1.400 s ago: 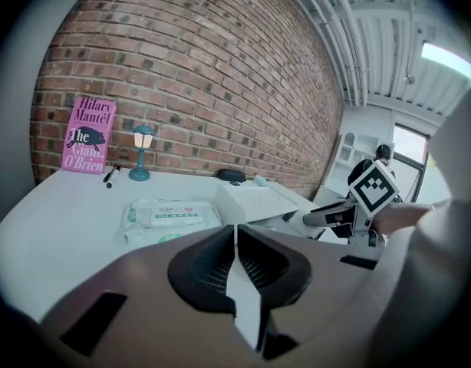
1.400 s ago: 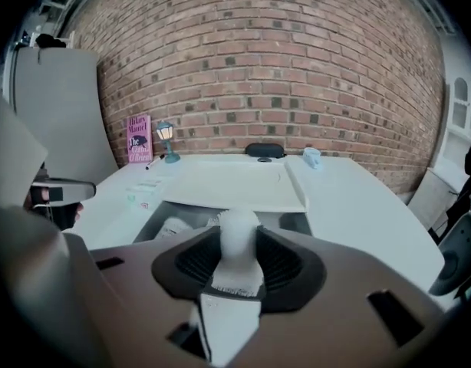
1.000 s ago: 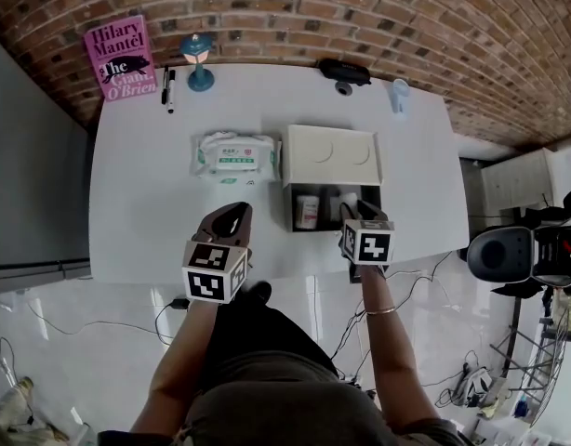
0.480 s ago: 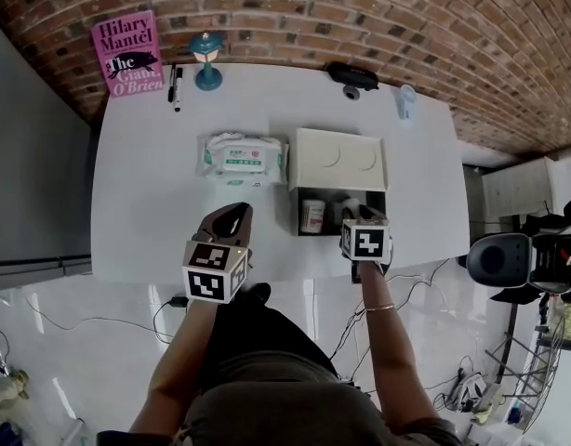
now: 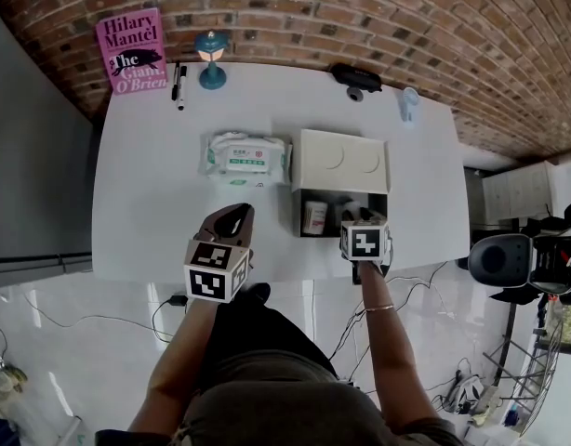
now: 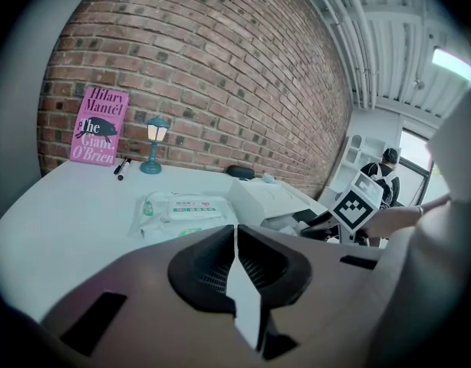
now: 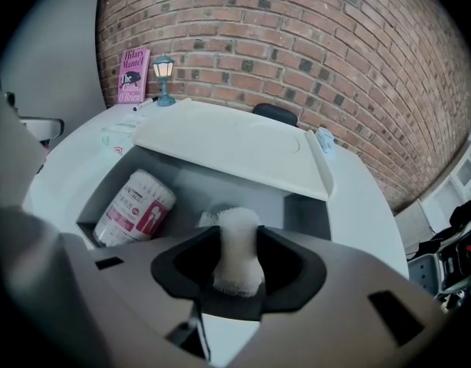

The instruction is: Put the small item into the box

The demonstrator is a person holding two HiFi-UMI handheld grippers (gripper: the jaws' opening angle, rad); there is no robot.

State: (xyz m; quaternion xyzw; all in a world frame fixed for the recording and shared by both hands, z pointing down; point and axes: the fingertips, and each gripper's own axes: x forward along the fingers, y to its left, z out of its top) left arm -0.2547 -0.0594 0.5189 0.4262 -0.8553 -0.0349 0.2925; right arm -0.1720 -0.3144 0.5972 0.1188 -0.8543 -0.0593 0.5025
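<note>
An open white box (image 5: 300, 214) stands on the white table (image 5: 146, 203), its lid (image 5: 342, 160) folded back. A white bottle with a pink label (image 7: 134, 207) lies in the box at the left. My right gripper (image 7: 237, 265) hangs over the box's front right part (image 5: 353, 216). A small white gauze roll (image 7: 237, 250) sits between its jaws, touching both, and the jaws are opening. My left gripper (image 5: 232, 221) rests near the table's front edge, left of the box. It is shut and holds nothing (image 6: 234, 240).
A pack of wet wipes (image 5: 245, 155) lies left of the box. At the back stand a pink book (image 5: 132, 52), a small blue lamp (image 5: 211, 59), two pens (image 5: 179, 85), a black object (image 5: 357, 75) and a small pale-blue item (image 5: 410, 103).
The right gripper has edged slightly left and further over the box with the roll. The left gripper has stayed in place. The head view has shifted a little.
</note>
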